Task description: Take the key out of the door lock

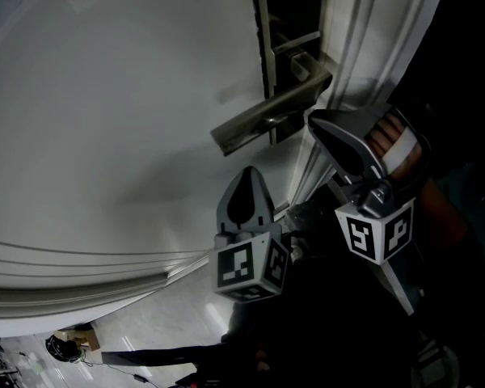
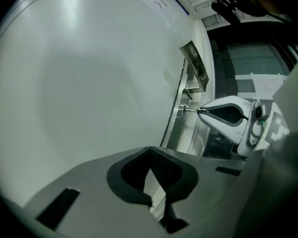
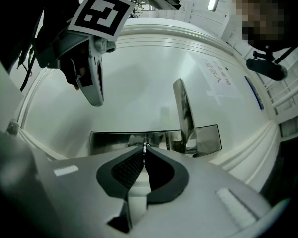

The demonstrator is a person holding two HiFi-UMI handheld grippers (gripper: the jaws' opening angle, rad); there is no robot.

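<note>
A thin metal key (image 2: pixel 188 110) sticks out of the lock on the steel lock plate (image 3: pixel 109 142), under the lever handle (image 1: pixel 267 118) of the white door (image 1: pixel 105 95). My right gripper (image 3: pixel 145 149) is shut on the key's head (image 3: pixel 145 145). In the left gripper view the right gripper (image 2: pixel 200 111) shows side-on, its tip a short way off the plate. In the head view the right gripper (image 1: pixel 314 120) sits just right of the handle. My left gripper (image 1: pixel 246 173) hangs lower and left, off the door, shut on nothing, and its jaws (image 2: pixel 150 151) fill the foreground.
The door frame (image 1: pixel 364 39) rises right of the lock. A paper notice (image 3: pixel 218 78) is stuck on the door above the handle. Far below at the bottom left is light floor with a small box (image 1: pixel 79 339) and cables.
</note>
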